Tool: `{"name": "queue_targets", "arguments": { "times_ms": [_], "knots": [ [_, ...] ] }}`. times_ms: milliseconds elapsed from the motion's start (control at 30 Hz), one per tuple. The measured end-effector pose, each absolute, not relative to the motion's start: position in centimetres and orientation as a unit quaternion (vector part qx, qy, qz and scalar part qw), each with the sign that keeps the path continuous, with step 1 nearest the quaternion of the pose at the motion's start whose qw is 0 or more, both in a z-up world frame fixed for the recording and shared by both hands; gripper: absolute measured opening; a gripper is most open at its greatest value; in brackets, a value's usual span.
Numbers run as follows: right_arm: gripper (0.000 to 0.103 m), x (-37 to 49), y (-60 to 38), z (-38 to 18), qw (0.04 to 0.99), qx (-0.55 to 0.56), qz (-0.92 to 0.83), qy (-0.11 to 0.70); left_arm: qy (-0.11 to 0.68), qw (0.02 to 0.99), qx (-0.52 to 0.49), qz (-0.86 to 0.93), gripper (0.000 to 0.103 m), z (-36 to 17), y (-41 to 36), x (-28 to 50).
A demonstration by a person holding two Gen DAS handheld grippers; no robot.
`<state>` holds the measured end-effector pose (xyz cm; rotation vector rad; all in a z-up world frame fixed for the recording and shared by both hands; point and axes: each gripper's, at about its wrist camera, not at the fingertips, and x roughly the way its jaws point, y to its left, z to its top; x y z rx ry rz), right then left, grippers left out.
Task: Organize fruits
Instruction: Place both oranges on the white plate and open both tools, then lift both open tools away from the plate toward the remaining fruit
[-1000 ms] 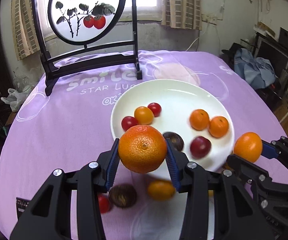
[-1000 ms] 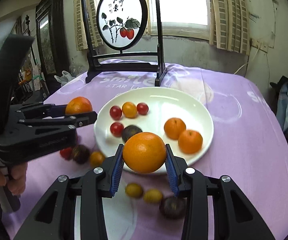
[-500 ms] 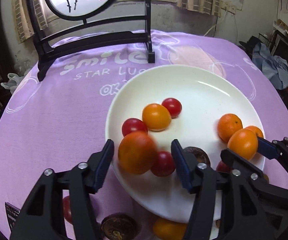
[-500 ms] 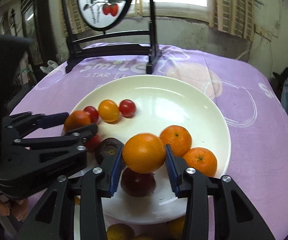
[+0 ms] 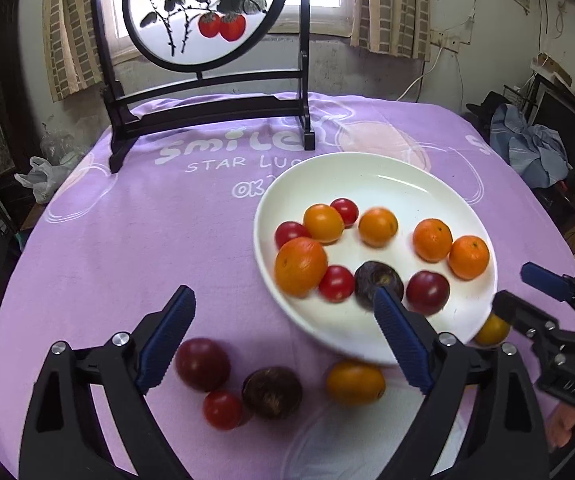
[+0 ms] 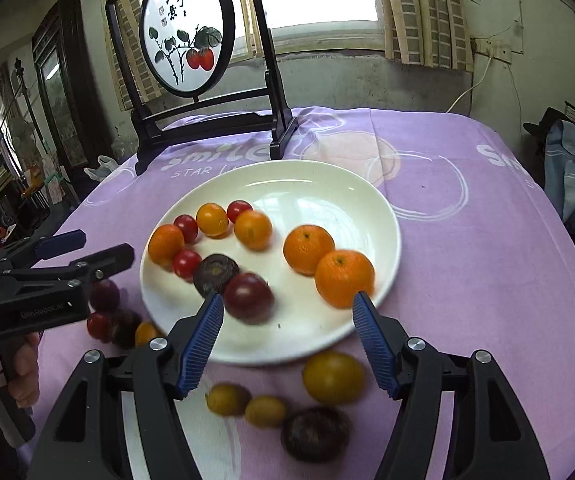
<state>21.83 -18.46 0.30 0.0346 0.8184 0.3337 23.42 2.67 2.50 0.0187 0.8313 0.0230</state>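
1. Left wrist view: the left gripper point(image 5: 283, 336) has its jaws spread wide and holds nothing. It hangs over the near edge of the desk point(image 5: 127, 240), which is covered with a purple cloth.
2. The white plate point(image 5: 367, 176) lies ahead and to the right of these jaws. It carries oranges, small red tomatoes and dark fruits. The big orange point(image 5: 300, 266) sits at the plate's left rim, touching a red tomato point(image 5: 336, 283).
3. Loose fruit lies on the cloth between and just below the left jaws: a dark red plum point(image 5: 202, 364), a small tomato point(image 5: 222, 409), a brown fruit point(image 5: 272, 392) and a yellow-orange fruit point(image 5: 354, 382). These round fruits have no long axis to line up with. The plum is nearest the left finger; judging by that, it is the easiest next pick for this hand.
4. Right wrist view: the right gripper point(image 6: 287, 344) is likewise spread and empty, over the plate's near rim point(image 6: 247, 356). An orange point(image 6: 343, 278) sits just ahead of its right finger.
5. Below these jaws, near the desk's front edge, lie a yellow fruit point(image 6: 333, 377), two smaller yellow ones point(image 6: 227, 399) and a dark fruit point(image 6: 314, 433). The right hand is nearer these.
6. The plate's far half is bare, leaving room for more. The loose fruit sits close to the desk's front edge, so a nudge could roll it off.
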Motion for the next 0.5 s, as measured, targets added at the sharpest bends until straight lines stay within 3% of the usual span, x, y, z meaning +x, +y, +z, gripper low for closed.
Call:
{"name": "queue_targets", "arguments": {
  "times_ms": [500],
  "knots": [
    [0.070, 15.1, -19.9, -0.6, 0.905, -0.001, 0.160, 0.394, 0.419, 0.908, 0.015, 0.015, 0.089, 0.3, 5.0, 15.8]
  ]
}}
